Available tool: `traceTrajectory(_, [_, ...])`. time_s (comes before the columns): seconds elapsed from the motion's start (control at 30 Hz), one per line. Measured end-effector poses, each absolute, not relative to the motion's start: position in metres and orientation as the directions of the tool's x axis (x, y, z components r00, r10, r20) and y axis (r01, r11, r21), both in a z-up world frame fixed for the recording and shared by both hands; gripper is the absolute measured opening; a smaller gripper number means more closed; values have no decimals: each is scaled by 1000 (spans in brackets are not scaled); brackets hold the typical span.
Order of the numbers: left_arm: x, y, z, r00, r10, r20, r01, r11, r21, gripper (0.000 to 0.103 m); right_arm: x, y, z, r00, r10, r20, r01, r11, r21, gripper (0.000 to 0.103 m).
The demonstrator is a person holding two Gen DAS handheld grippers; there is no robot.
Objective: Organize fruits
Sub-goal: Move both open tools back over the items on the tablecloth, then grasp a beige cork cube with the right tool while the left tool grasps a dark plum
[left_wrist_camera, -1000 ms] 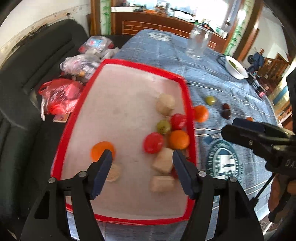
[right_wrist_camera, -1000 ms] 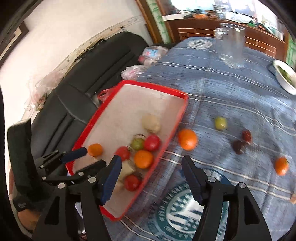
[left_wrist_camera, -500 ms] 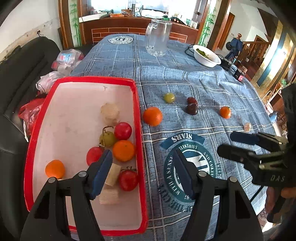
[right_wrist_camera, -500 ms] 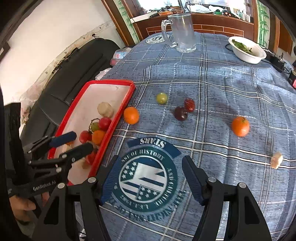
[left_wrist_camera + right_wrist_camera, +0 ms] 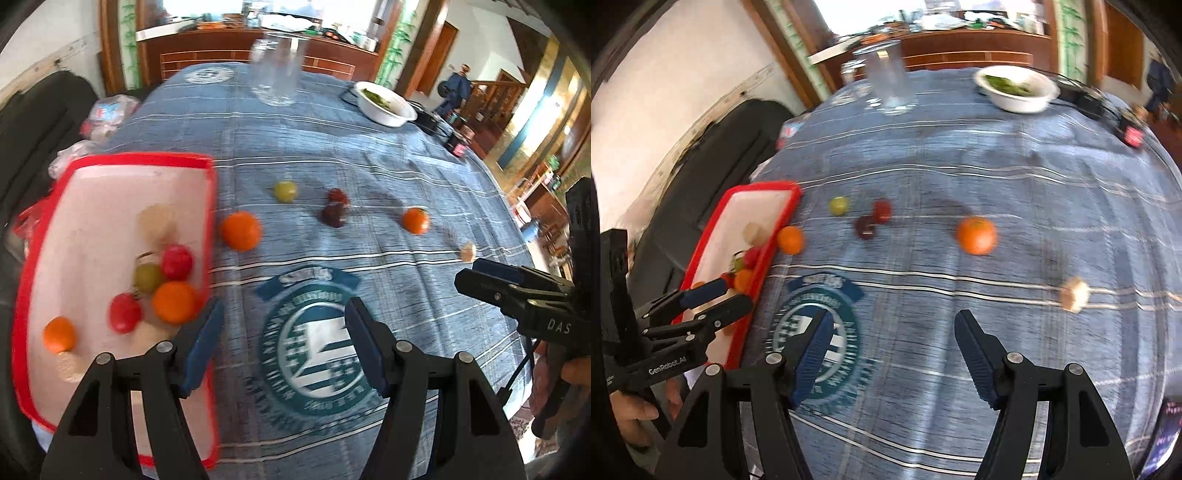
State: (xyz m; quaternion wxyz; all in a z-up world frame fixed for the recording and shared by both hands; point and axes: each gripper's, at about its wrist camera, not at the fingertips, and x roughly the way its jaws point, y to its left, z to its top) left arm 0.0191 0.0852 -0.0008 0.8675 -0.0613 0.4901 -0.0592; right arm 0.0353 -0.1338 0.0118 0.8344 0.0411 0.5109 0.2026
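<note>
Blue plaid cloth with thin white stripes covers your worktop (image 5: 369, 155), and a round teal and white crest (image 5: 317, 347) is printed on it right under your left tool (image 5: 282, 343). That tool's 2 black arms end in ribbed blue pads that stand spread, with nothing between them. Your right tool (image 5: 892, 354) hangs the same way over bare cloth, its pads parted and empty.

At the left edge of the cloth lies the red-rimmed tray (image 5: 22, 295), a shallow rectangle with a pale, matt floor. In it you have 2 oranges, 2 glossy red tomatoes, 1 green fruit with a stalk and some pale beige lumps, all blurred.

On the cloth, 1 orange (image 5: 241, 230) sits just beside the tray's right rim. Beyond it lie a small yellow-green fruit (image 5: 285, 191) and 2 dark red fruits (image 5: 334, 208) that touch each other. Further right sits a smaller orange (image 5: 416, 220), and well apart from it a pale beige piece (image 5: 468, 252).

Toward the far end stand a clear glass mug (image 5: 277, 74) and a white bowl (image 5: 384, 107) holding something green. A black padded seat (image 5: 713, 155) runs along the worktop's left side against a white wall, and a brown wooden sideboard (image 5: 229, 48) closes the far side of the room.
</note>
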Motion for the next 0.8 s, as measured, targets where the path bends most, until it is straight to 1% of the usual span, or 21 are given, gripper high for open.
traceTrajectory(0.23, [50, 50, -4, 500, -212, -839, 119, 977, -176, 67, 45, -190, 5, 426, 325, -844, -170, 945, 278, 70])
traceTrajectory(0.47, [86, 35, -10, 486, -217, -846, 145, 975, -167, 66, 60, -220, -10, 423, 264, -867, -97, 964, 246, 69])
traceTrajectory(0.53, [95, 34, -13, 478, -217, -851, 143, 975, -169, 66, 66, -225, -14, 415, 253, -874, -78, 967, 243, 67])
traceTrajectory(0.6, [102, 34, -16, 471, -221, -854, 140, 975, -175, 66, 72, -228, -17, 411, 238, -880, -66, 970, 232, 60])
traceTrajectory(0.63, [106, 34, -19, 466, -219, -858, 137, 975, -174, 66, 73, -228, -18, 409, 233, -882, -66, 972, 226, 60])
traceTrajectory(0.73, [117, 35, -28, 443, -217, -870, 125, 976, -179, 60, 81, -226, -22, 400, 213, -892, -69, 977, 202, 58])
traceTrajectory(0.8, [124, 35, -34, 430, -211, -878, 124, 977, -175, 51, 87, -225, -26, 393, 200, -898, -69, 980, 188, 55])
